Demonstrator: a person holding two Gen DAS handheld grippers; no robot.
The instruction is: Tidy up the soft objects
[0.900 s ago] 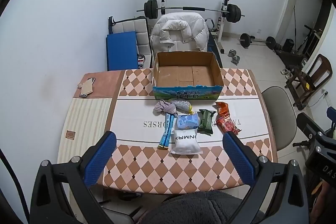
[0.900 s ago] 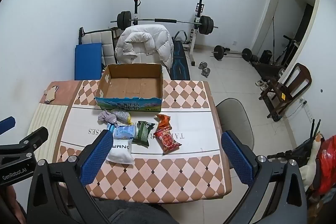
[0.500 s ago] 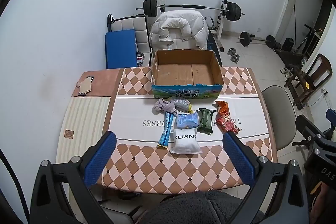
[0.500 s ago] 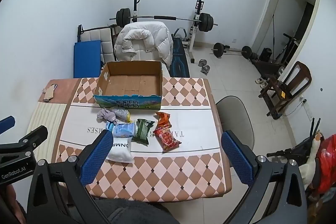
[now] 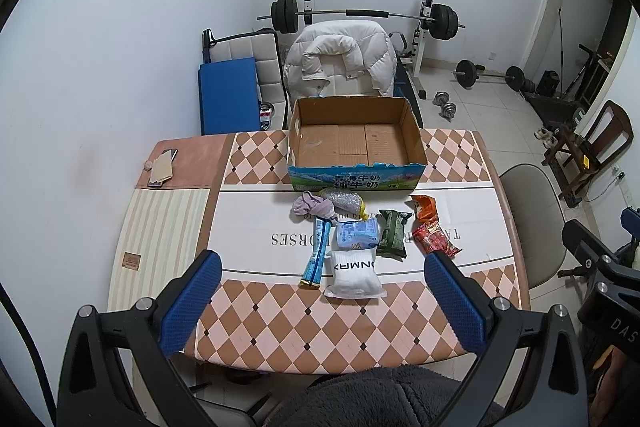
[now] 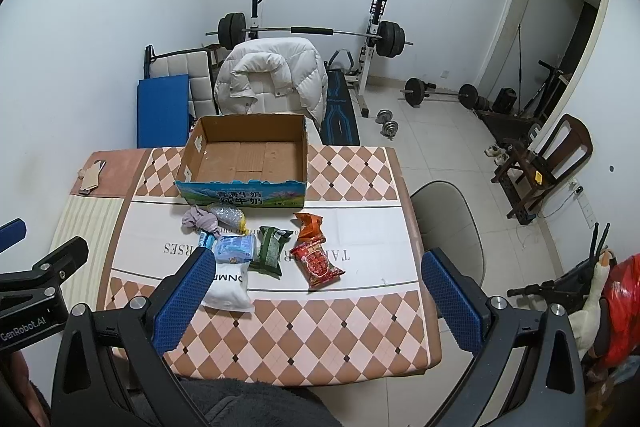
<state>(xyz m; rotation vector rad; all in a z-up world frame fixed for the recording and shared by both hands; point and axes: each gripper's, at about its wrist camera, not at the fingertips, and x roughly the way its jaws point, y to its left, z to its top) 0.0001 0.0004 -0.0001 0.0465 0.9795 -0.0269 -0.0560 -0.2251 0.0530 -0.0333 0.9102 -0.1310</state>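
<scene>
A: Where are the soft things?

B: They lie in a group on the table (image 5: 256, 319), on its white middle band, just near of the box (image 5: 356, 143). The box stands at the far side of the table, open at the top, and I see only its cardboard floor inside.

A: Which things do you see?

B: A grey cloth (image 5: 314, 207) and a silver pouch (image 5: 343, 199) touch each other, closest to the box. Nearer, a blue stick pack (image 5: 317, 253) lies at the left, then a pale blue pack (image 5: 357, 233), then a green pack (image 5: 393, 234). A white pack (image 5: 355, 274) lies nearest of all, touching the pale blue one. At the right, an orange bag (image 5: 425, 206) and a red bag (image 5: 435, 239) touch at their ends.

A: And the grippers?

B: The left gripper (image 5: 326, 303) hangs above the near edge of the table, fingers wide apart, holding nothing. The right gripper (image 6: 316, 301) is the same: spread wide, nothing between the fingers. In its view the left finger (image 6: 182, 301) covers part of the white pack (image 6: 230, 287).

A: Anything else?

B: A white jacket (image 5: 340, 63) hangs on a chair behind the box, and a barbell (image 5: 364, 15) rests on a rack at the far wall.
</scene>
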